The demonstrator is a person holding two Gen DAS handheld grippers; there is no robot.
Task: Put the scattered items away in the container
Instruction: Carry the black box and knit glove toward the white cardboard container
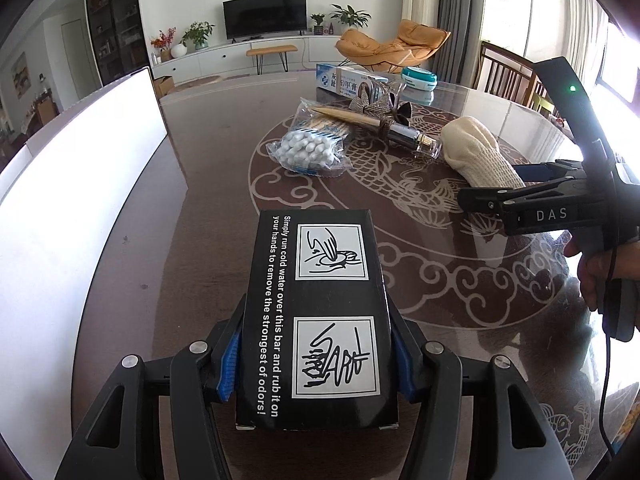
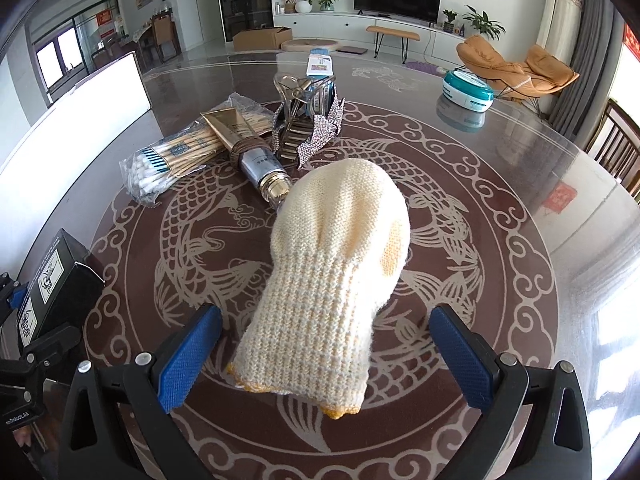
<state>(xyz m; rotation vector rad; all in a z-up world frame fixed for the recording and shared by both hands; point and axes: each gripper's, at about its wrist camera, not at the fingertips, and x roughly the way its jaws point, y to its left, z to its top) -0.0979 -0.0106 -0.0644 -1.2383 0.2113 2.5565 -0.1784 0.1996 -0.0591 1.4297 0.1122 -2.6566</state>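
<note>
My left gripper point(image 1: 316, 344) is shut on a black printed box point(image 1: 320, 312), with a blue pad pressed against each long side, just above the dark glass table point(image 1: 208, 240). The box point(image 2: 60, 276) also shows at the left edge of the right wrist view. A white container point(image 1: 80, 200) stands to the left of it. My right gripper point(image 2: 326, 360) is open around the cuff of a cream knit glove point(image 2: 340, 248) that lies on the table. Both blue pads point(image 2: 188, 360) stand clear of the glove.
Beyond the glove lie a bag of cotton swabs point(image 2: 172, 160), a gold tube point(image 2: 248, 148), a rhinestone hair clip point(image 2: 304, 120) and a toothpaste carton point(image 2: 320, 64). A teal round tub point(image 2: 468, 90) sits far right. Wooden chairs point(image 1: 504, 68) stand at the table's right edge.
</note>
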